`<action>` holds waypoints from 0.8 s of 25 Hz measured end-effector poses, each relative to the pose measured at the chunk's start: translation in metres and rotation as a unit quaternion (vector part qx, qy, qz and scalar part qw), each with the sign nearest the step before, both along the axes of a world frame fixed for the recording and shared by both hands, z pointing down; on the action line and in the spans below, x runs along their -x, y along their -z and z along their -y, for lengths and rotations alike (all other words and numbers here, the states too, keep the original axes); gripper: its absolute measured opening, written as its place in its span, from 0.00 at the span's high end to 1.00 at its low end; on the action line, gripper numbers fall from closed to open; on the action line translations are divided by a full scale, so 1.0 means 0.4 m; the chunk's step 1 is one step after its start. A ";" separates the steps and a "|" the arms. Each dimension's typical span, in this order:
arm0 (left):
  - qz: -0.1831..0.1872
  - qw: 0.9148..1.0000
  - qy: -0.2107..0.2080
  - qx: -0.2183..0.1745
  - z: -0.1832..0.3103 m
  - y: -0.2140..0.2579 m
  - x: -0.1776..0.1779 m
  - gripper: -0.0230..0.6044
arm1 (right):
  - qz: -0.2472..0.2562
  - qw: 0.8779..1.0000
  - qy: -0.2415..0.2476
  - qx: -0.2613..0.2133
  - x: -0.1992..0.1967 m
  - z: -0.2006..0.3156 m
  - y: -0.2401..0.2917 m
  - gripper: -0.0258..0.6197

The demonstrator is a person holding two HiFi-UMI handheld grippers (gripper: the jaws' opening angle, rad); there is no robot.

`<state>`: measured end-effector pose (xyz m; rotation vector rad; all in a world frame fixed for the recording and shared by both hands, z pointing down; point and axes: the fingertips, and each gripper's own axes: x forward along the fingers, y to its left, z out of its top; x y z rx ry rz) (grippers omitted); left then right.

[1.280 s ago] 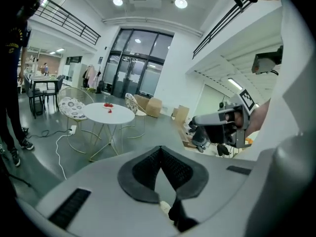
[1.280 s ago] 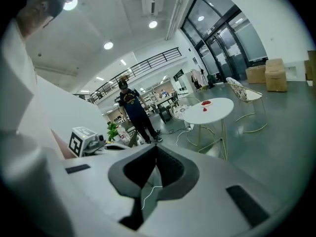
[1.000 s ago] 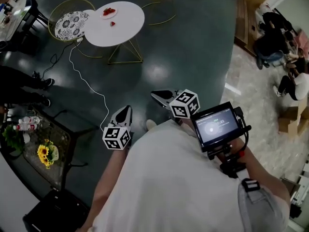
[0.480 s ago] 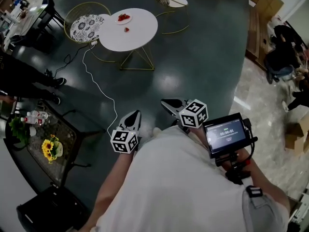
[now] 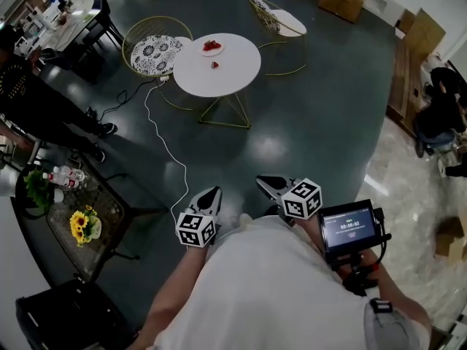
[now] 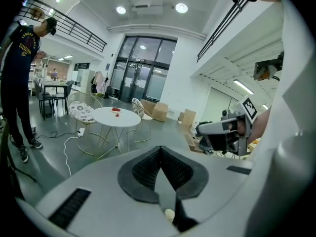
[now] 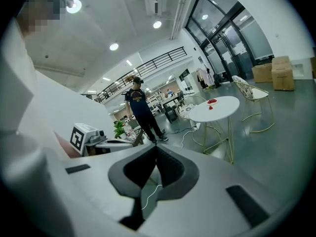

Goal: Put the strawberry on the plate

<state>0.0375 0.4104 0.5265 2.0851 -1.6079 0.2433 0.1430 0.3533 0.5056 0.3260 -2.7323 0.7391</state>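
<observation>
**A:** Where does everything stand?

**B:** The round white desk [image 5: 235, 79] is well off across the floor. The left gripper [image 5: 213, 191] and right gripper [image 5: 263, 181] are near the person's body, each with its fingers pressed together on nothing. The plate [image 5: 204, 49] holds red fruit, and the lone strawberry [image 5: 214, 65] lies on the desk just beside it.

**A:** How will it handle?

**B:** Probably light, soft and easily bruised. Pinch its broad middle gently.

Far centre: round white bench [image 5: 230, 75], with a gold wire chair with patterned cushion [image 5: 155, 47] at its left. White cable [image 5: 166, 141] crosses the dark floor [image 5: 306, 137]. Near left: sunflowers [image 5: 79, 227], bottles [image 5: 66, 176].
</observation>
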 end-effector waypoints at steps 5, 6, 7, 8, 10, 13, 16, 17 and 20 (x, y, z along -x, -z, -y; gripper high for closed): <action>0.003 1.000 -0.003 0.000 0.008 0.003 0.001 0.95 | 0.004 1.000 -0.002 0.001 0.009 0.007 0.004 0.95; 0.003 1.000 -0.006 -0.001 0.010 0.005 -0.003 0.95 | 0.004 1.000 -0.004 0.001 0.008 0.009 0.004 0.95; 0.004 1.000 -0.008 -0.001 0.012 0.005 -0.006 0.95 | 0.003 1.000 -0.006 0.002 0.007 0.011 0.004 0.95; 0.004 1.000 -0.010 -0.001 0.014 0.005 -0.008 0.95 | 0.002 1.000 -0.007 0.003 0.007 0.012 0.002 0.95; 0.003 1.000 -0.015 0.002 0.016 0.001 -0.013 0.95 | -0.002 1.000 -0.010 0.005 0.005 0.015 -0.001 0.95; 0.002 1.000 -0.018 0.009 0.016 -0.017 -0.016 0.95 | -0.003 1.000 -0.016 0.003 -0.001 0.020 -0.006 0.95; 0.006 1.000 -0.013 0.010 0.018 -0.026 -0.002 0.95 | 0.003 1.000 -0.015 0.001 0.007 0.030 -0.017 0.95; 0.009 1.000 -0.012 0.010 0.015 -0.023 0.001 0.95 | 0.005 1.000 -0.015 0.002 0.010 0.028 -0.017 0.95; 0.006 1.000 -0.019 0.010 0.003 -0.005 -0.019 0.95 | 0.001 1.000 -0.020 0.007 -0.010 0.013 -0.004 0.95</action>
